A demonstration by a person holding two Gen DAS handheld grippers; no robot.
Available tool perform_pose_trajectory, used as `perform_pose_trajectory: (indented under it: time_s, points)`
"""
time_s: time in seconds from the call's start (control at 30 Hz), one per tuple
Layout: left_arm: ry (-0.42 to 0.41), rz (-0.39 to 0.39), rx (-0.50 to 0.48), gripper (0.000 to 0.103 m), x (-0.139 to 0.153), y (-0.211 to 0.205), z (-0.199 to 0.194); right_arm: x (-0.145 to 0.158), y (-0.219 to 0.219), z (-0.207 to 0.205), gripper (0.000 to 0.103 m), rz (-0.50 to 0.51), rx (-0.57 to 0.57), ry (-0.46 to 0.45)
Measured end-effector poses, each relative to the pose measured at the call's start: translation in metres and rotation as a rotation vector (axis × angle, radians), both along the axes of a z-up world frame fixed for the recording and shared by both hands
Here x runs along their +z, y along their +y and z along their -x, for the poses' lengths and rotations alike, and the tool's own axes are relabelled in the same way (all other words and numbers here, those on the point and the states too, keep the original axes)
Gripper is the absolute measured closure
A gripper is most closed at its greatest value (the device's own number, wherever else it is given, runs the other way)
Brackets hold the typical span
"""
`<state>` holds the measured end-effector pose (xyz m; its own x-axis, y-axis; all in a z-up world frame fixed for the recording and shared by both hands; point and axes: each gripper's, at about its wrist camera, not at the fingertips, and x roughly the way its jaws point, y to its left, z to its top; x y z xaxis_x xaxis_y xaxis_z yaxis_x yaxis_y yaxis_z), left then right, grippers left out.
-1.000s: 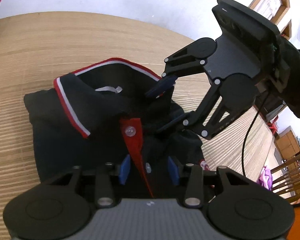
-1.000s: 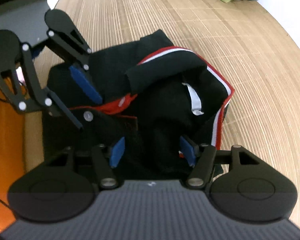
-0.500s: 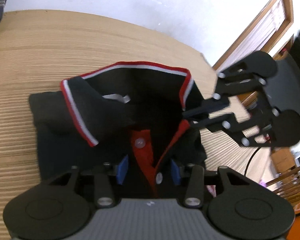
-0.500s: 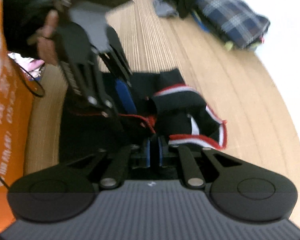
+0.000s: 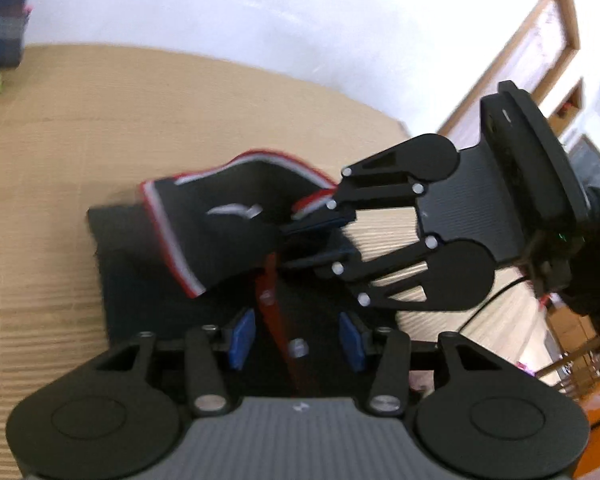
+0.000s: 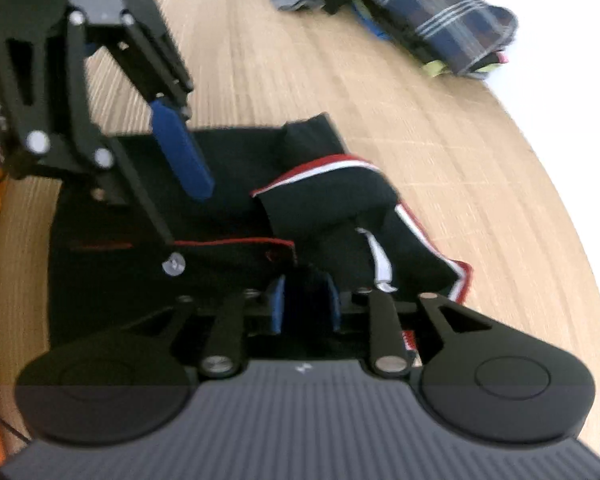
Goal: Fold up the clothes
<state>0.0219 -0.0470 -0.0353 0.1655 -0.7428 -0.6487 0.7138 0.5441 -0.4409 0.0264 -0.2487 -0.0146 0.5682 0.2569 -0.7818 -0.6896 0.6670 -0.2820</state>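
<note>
Collar adjustment on the black polo shirt (image 5: 148,280) is the step in hand. The shirt lies folded on the wooden desk (image 5: 60,128), its red placket (image 5: 270,300) facing up and its red-and-white trimmed collar (image 5: 172,240) standing loose.

Right gripper (image 6: 306,304): a second ago its fingers stood wide over the collar, half a second ago they were pinched almost together at the placket, and they have just been opening again. They now stand narrowly apart with dark cloth between them; whether the pads still press on it cannot be told.

Left gripper (image 5: 296,340): fingers half apart and open, straddling the placket without pinching it, much as before.

Judgement: the right-side collar point has been tugged and is being let go. The collar is not yet flat, so further smoothing appears necessary.
</note>
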Motion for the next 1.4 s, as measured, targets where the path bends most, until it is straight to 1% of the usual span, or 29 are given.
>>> perform_pose_trajectory:
  time_s: [0.1, 0.13, 0.2, 0.27, 0.3, 0.33, 0.37, 0.4, 0.43, 0.47, 0.53, 0.57, 0.63, 0.67, 0.73, 0.77, 0.8, 0.83, 0.9, 0.93, 0.97, 1.0, 1.03, 1.07, 1.1, 1.17, 1.3, 1.33, 1.4]
  points:
    - [0.002, 0.053, -0.066, 0.053, 0.002, -0.004, 0.008, 0.032, -0.015, 0.019, 0.069, -0.099, -0.120, -0.069]
    - [0.011, 0.049, -0.075, 0.053, -0.002, -0.009, 0.008, 0.041, -0.021, 0.024, 0.066, -0.147, -0.162, -0.075]
    - [0.027, 0.019, -0.081, 0.053, -0.012, -0.020, 0.007, 0.050, -0.033, 0.034, 0.063, -0.282, -0.253, -0.032]
    - [0.037, -0.042, -0.073, 0.056, -0.029, -0.026, 0.003, 0.045, -0.043, 0.043, 0.062, -0.418, -0.350, 0.037]
    - [0.042, -0.072, -0.068, 0.056, -0.037, -0.029, 0.002, 0.037, -0.046, 0.048, 0.062, -0.475, -0.400, 0.071]
    - [0.047, -0.102, -0.064, 0.056, -0.045, -0.031, 0.000, 0.026, -0.048, 0.054, 0.062, -0.524, -0.453, 0.104]
    - [0.051, -0.125, -0.063, 0.053, -0.051, -0.033, -0.001, 0.012, -0.048, 0.058, 0.062, -0.556, -0.506, 0.142]
    - [0.056, -0.126, -0.071, 0.053, -0.049, -0.033, -0.001, -0.007, -0.044, 0.062, 0.063, -0.552, -0.558, 0.184]
    - [0.060, -0.127, -0.079, 0.053, -0.048, -0.033, -0.001, -0.024, -0.040, 0.069, 0.063, -0.518, -0.598, 0.206]
    - [0.062, -0.131, -0.085, 0.053, -0.046, -0.034, -0.001, -0.035, -0.035, 0.077, 0.063, -0.482, -0.619, 0.188]
    - [0.055, -0.140, -0.096, 0.053, -0.040, -0.035, 0.000, -0.035, -0.026, 0.090, 0.063, -0.454, -0.650, 0.126]
    - [0.049, -0.142, -0.101, 0.052, -0.037, -0.034, 0.000, -0.030, -0.022, 0.095, 0.061, -0.457, -0.663, 0.105]
    - [0.046, -0.154, -0.113, 0.052, -0.037, -0.037, -0.001, -0.019, -0.018, 0.099, 0.063, -0.492, -0.666, 0.070]
    - [0.051, -0.173, -0.119, 0.052, -0.041, -0.039, -0.002, -0.020, -0.016, 0.097, 0.061, -0.493, -0.668, 0.074]
    - [0.050, -0.195, -0.120, 0.054, -0.044, -0.042, -0.004, -0.036, -0.013, 0.089, 0.061, -0.439, -0.700, 0.152]
    - [0.043, -0.194, -0.119, 0.054, -0.041, -0.042, -0.005, -0.040, -0.012, 0.088, 0.061, -0.431, -0.718, 0.166]
    - [0.021, -0.180, -0.114, 0.054, -0.035, -0.040, -0.005, -0.037, -0.013, 0.089, 0.061, -0.453, -0.733, 0.157]
    - [-0.004, -0.158, -0.106, 0.054, -0.027, -0.037, -0.007, -0.030, -0.016, 0.091, 0.060, -0.500, -0.747, 0.144]
    - [-0.039, -0.113, -0.090, 0.053, -0.013, -0.031, -0.014, -0.014, -0.029, 0.096, 0.061, -0.624, -0.770, 0.074]
    - [-0.051, -0.095, -0.080, 0.053, -0.009, -0.032, -0.020, -0.007, -0.034, 0.097, 0.061, -0.646, -0.783, 0.025]
    - [-0.061, -0.080, -0.070, 0.052, -0.005, -0.034, -0.026, -0.002, -0.037, 0.097, 0.062, -0.634, -0.800, -0.032]
    - [-0.067, -0.073, -0.063, 0.053, -0.002, -0.038, -0.034, 0.000, -0.038, 0.096, 0.069, -0.591, -0.810, -0.091]
    - [-0.068, -0.063, -0.064, 0.053, -0.002, -0.042, -0.040, 0.000, -0.037, 0.095, 0.083, -0.524, -0.806, -0.145]
    - [-0.061, -0.041, -0.074, 0.053, -0.003, -0.047, -0.048, -0.003, -0.035, 0.092, 0.100, -0.469, -0.788, -0.179]
    - [-0.052, -0.019, -0.084, 0.052, -0.005, -0.053, -0.054, -0.006, -0.036, 0.087, 0.100, -0.454, -0.770, -0.184]
    - [-0.003, 0.027, -0.096, 0.052, -0.012, -0.064, -0.067, -0.015, -0.044, 0.077, 0.100, -0.516, -0.761, -0.153]
    - [0.130, 0.126, -0.106, 0.050, -0.030, -0.075, -0.087, -0.033, -0.053, 0.066, 0.100, -0.573, -0.766, -0.118]
    - [0.144, 0.126, -0.106, 0.050, -0.033, -0.077, -0.089, -0.038, -0.053, 0.063, 0.100, -0.588, -0.763, -0.107]
    - [0.139, 0.106, -0.110, 0.049, -0.038, -0.080, -0.088, -0.044, -0.054, 0.061, 0.100, -0.623, -0.748, -0.092]
